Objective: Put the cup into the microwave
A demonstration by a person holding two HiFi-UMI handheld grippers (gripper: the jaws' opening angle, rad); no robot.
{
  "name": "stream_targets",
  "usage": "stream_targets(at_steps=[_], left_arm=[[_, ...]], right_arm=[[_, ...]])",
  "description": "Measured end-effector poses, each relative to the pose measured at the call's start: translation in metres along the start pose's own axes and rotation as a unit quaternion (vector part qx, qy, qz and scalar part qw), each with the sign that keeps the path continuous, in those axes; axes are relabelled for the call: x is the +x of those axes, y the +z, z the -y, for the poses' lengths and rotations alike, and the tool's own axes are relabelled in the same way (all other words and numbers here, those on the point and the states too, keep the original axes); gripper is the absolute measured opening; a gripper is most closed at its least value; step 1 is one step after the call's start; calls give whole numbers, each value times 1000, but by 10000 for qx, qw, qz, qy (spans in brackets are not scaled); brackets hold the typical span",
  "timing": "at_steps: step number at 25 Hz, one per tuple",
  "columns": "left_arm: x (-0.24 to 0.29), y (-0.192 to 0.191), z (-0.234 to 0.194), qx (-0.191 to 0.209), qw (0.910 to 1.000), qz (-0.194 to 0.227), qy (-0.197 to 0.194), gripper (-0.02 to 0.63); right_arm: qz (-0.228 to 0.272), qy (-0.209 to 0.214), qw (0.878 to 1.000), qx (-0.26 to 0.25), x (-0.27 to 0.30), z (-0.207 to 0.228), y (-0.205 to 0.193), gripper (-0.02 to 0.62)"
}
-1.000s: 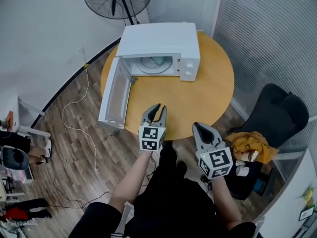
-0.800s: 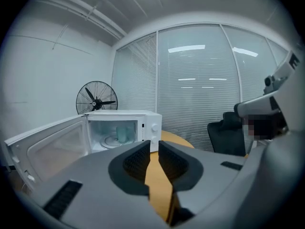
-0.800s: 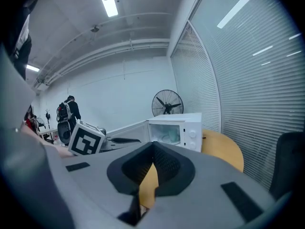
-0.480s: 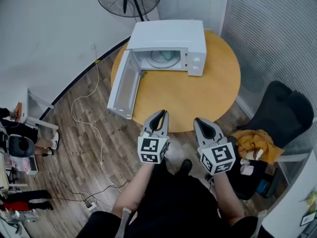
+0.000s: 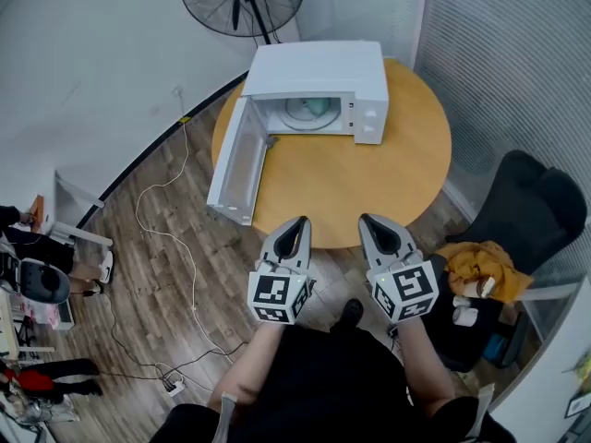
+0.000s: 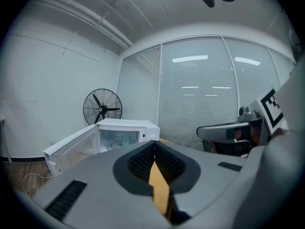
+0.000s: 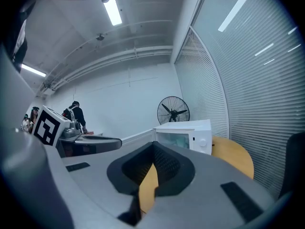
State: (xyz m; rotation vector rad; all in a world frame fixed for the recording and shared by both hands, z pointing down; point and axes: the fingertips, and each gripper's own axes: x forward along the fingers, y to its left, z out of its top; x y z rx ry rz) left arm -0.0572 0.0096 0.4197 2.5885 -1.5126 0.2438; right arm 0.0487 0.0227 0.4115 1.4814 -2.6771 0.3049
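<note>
Left tongs (image 5: 297,221): jaws have just been closing, now tip to tip, nothing between them. Right tongs (image 5: 369,220): also closed, also empty. Both hang side by side off the near rim of the round counter (image 5: 369,178), pointing across it, touching nothing. Straight ahead, at the far side of the counter, stands the microwave (image 5: 319,70), cavity facing the tongs. The cup (image 5: 317,106), pale green, sits inside it on the turntable (image 5: 297,116); it looks upright, too small to be sure. So the placing seems done. The door (image 5: 238,161) is wide open, its long side running from the hinge at the cavity's left out toward the person. Its free edge lies ahead and left of the left tongs, clearly nearer them than the right; closing it likely falls to the left.
</note>
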Motion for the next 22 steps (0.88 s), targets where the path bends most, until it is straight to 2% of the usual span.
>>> stream_targets(at_steps=[12, 22], left_arm=[[-13, 5, -9, 47, 9995, -41, -303, -3], [-13, 9, -18, 65, 9997, 23, -255, -3]], right_arm=[[-86, -143, 9997, -204, 10, -25, -3, 9], [-142, -129, 9996, -199, 12, -26, -5, 9]])
